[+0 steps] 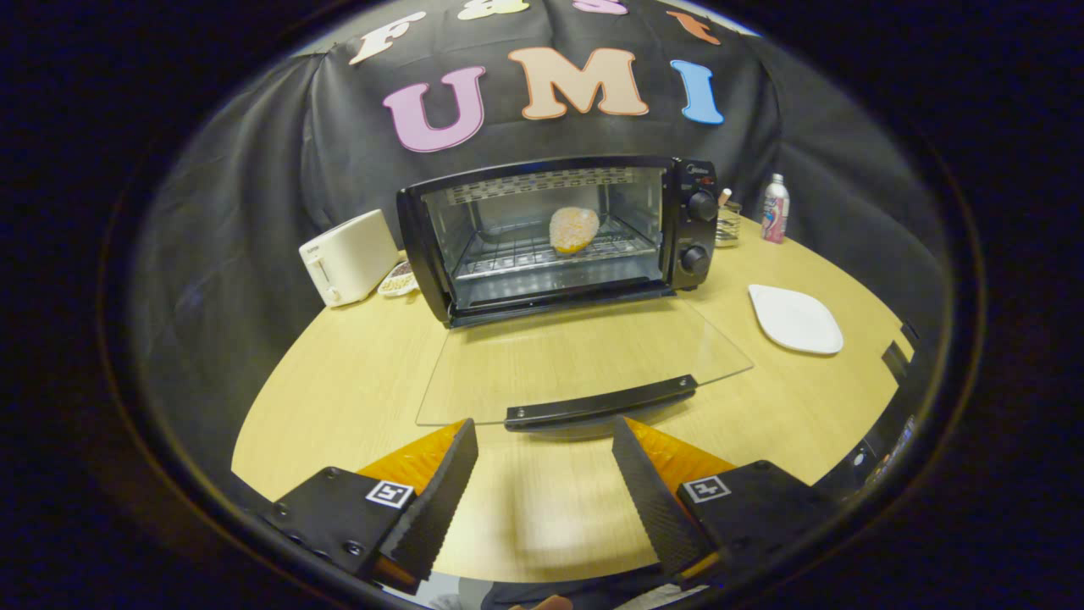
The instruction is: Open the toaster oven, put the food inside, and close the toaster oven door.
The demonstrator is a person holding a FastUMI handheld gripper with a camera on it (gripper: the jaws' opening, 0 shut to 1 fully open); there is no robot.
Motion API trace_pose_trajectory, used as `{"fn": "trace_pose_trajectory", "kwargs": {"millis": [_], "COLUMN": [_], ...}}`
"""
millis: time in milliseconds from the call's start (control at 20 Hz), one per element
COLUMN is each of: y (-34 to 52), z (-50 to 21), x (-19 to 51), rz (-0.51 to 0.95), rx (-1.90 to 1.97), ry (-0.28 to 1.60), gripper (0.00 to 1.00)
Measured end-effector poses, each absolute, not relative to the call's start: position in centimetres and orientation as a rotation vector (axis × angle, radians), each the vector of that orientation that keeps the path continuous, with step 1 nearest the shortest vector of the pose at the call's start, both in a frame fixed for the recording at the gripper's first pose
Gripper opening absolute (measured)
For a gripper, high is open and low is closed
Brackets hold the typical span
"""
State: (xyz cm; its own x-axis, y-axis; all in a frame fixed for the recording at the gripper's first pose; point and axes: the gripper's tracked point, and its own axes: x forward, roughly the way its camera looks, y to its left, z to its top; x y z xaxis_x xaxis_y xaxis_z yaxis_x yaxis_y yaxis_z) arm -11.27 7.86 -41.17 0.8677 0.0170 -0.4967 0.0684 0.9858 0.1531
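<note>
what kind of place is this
Probably a staged kitchen-style booth: a toaster oven with food on its rack, a white toaster and a plate share a wooden table; gripper open.

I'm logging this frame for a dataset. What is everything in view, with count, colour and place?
toaster oven: 1, black, back of table, open
glass door: 1, clear, folded down flat, black handle just ahead of the jaws
food: 1, orange-tan, on the oven rack
toaster: 1, white, left of oven
small dish: 1, between toaster and oven
plate: 1, white, right of oven
bottle: 1, pink-white, behind plate
table: 1, light wood
gripper: 1, jaws open, holding nothing
</note>
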Motion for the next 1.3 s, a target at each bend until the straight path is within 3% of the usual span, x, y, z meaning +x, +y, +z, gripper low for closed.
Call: {"fn": "trace_pose_trajectory", "kwargs": {"millis": [250,900,1300], "y": [8.4,8.4,8.2], "z": [-43.6,-42.1,-38.0], "x": [-10.5,-10.7,-10.2], "rz": [-0.008,0.031,0.004], "rx": [0.112,0.067,0.046], "ry": [0.557,0.529,0.435], "gripper": [0.99,0.98,0.97]}}
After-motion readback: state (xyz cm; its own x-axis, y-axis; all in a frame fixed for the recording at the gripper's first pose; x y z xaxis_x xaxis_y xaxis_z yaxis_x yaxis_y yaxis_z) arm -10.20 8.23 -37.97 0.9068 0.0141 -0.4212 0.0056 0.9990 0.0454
